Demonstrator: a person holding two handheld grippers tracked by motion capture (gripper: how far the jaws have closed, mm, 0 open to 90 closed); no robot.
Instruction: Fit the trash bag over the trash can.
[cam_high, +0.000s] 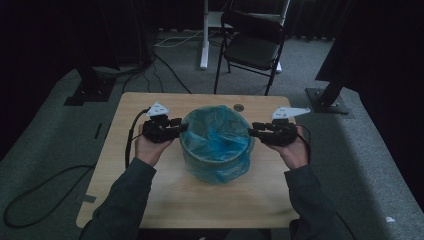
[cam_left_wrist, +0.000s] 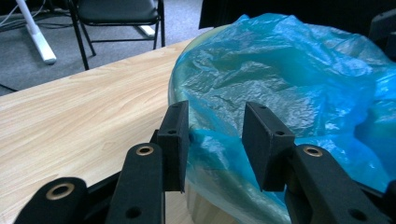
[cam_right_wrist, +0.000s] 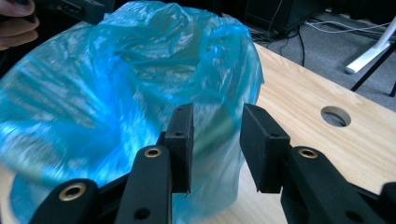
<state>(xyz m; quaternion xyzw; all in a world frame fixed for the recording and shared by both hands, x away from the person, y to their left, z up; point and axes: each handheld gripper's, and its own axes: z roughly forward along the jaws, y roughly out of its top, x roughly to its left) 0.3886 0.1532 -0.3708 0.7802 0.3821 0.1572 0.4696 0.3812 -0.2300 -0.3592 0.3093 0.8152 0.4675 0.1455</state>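
A round bin lined with a blue plastic bag (cam_high: 216, 142) stands in the middle of the wooden table (cam_high: 165, 195). My left gripper (cam_high: 182, 128) sits at the bin's left rim. In the left gripper view the bag (cam_left_wrist: 289, 79) bulges just past my left gripper (cam_left_wrist: 215, 140), whose jaws stand apart with the bag's folded edge in the gap and neither pad pressing it. My right gripper (cam_high: 251, 132) is at the bin's right rim. In the right gripper view my right gripper (cam_right_wrist: 215, 144) is open, with the bag (cam_right_wrist: 107, 93) just beyond it.
A round cable hole (cam_high: 239, 107) is in the tabletop behind the bin. A black folding chair (cam_high: 252, 45) and a white desk leg (cam_high: 204, 35) stand on the carpet beyond the table. Cables trail on the floor at the left (cam_high: 45, 190).
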